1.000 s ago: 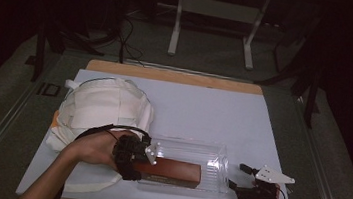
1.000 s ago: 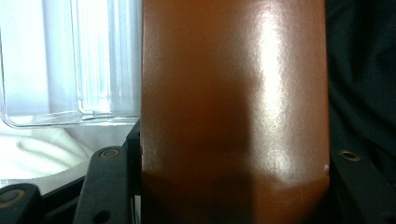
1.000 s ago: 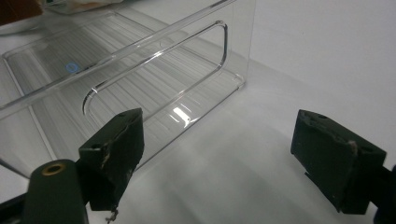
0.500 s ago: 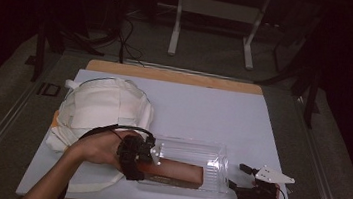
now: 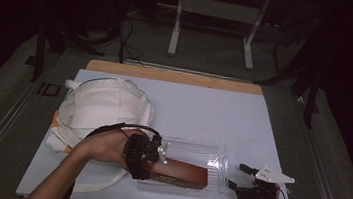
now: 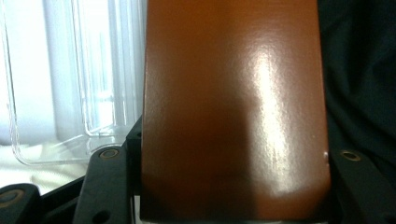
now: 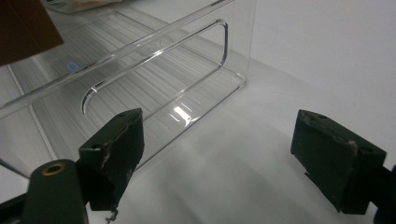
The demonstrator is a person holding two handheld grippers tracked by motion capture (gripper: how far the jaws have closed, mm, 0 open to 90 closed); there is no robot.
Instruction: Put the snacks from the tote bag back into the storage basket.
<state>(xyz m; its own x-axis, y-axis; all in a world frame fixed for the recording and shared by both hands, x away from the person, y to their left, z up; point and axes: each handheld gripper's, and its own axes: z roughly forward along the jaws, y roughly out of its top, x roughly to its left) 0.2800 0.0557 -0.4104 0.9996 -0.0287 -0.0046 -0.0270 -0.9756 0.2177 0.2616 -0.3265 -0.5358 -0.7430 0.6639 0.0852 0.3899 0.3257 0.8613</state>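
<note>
1. Step in hand, as judged: placing the brown box [image 5: 184,172] into the clear bin [image 5: 220,160] lying on the white table cover [image 5: 203,112].
2. The left gripper [image 5: 150,154] is clamped on one end of the brown box; in the left gripper view the box [image 6: 231,107] fills the gap between both jaws, with the bin wall [image 6: 88,93] to its left.
3. The brown box sits partly inside the clear bin, along the bin's near side, tilted, its held end raised above the rim.
4. The right gripper [image 5: 247,187] rests on the table just beside the bin's right end, jaws wide apart and holding nothing; its own view shows the bin's handle slot [image 7: 154,65] ahead.
5. Lower the held end slowly until the box lies flat on the bin floor, keeping it parallel to the long walls.
6. Release only once the box is supported.
7. The bin is light: brace its end with the right gripper if it slides.
8. The cloth bag [image 5: 100,108] lies to the left, apart from the bin.
</note>
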